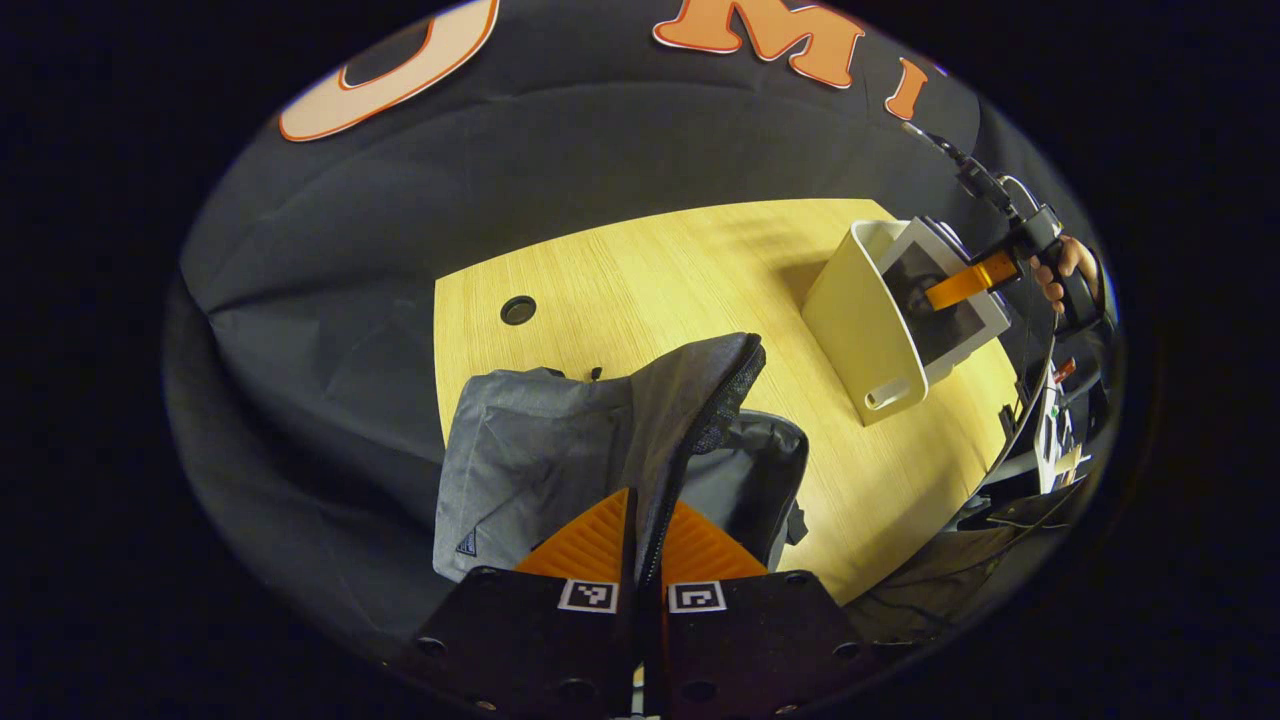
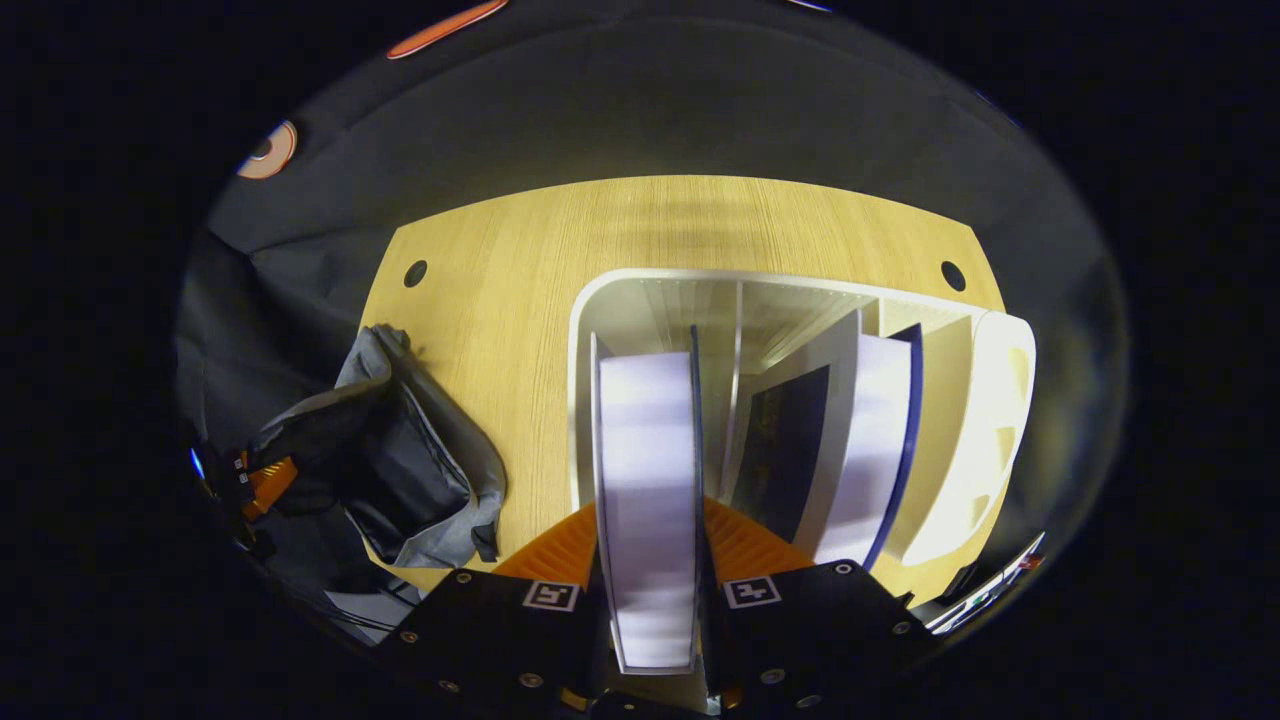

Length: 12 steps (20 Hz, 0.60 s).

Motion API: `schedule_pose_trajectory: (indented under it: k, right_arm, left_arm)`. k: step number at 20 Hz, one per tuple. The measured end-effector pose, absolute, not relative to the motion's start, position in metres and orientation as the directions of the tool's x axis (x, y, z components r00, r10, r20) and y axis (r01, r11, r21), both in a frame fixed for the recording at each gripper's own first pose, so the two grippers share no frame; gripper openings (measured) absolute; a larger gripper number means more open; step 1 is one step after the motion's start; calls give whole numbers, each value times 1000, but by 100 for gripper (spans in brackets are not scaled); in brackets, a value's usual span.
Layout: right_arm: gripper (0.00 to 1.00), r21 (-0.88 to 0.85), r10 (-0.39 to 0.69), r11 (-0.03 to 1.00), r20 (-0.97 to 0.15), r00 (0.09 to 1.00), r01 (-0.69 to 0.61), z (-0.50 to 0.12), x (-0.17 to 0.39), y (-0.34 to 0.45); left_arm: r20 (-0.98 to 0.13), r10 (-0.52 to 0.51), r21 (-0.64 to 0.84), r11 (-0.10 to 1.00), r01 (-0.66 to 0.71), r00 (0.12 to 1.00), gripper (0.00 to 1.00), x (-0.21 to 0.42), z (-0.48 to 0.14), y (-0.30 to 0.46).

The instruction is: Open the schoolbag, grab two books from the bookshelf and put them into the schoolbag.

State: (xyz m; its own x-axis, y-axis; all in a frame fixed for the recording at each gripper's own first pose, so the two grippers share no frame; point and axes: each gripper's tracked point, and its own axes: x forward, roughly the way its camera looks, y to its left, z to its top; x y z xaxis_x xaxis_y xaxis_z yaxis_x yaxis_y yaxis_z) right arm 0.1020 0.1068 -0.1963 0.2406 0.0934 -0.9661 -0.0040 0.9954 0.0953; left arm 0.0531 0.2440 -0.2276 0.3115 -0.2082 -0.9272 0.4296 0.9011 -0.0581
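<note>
The left gripper point(image 1: 640, 545) pinches the grey schoolbag's point(image 1: 530, 460) flap, holding it up on the counter point(image 1: 650, 280). The right gripper point(image 2: 650, 560) clamps an upright book point(image 2: 648, 480) in the white bookshelf point(image 2: 1000, 420); the schoolbag lies well to its left, mouth open.

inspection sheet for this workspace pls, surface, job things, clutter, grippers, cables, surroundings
surface: wooden table with round grommet holes.
job's things: grey schoolbag on the table, its flap lifted; white bookshelf holds an upright book and a second book.
clutter: nothing seen on the table.
grippers: left gripper shut on the flap; right gripper has a finger on each side of the book.
cables: cables below the table edge.
surroundings: black cloth wall.
</note>
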Motion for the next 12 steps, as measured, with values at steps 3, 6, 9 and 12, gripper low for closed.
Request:
schedule_pose_trajectory:
  k: [3,6,9,12]
  right_arm:
    - [37,106,104,994,-955,278,-5,-176,91,110]
    - [37,97,82,995,-937,339,27,-148,75,109]
    - [37,113,76,991,-918,388,71,-118,59,108]
    - [37,123,70,988,-897,436,94,-95,42,105]
  left_arm:
    - [-926,-225,-69,890,450,303,4,53,-227,242]
    - [-922,-247,-73,867,492,299,4,54,-226,243]
    - [-918,-273,-88,847,524,288,5,53,-225,242]
    - [-913,-292,-95,830,550,284,4,53,-224,240]
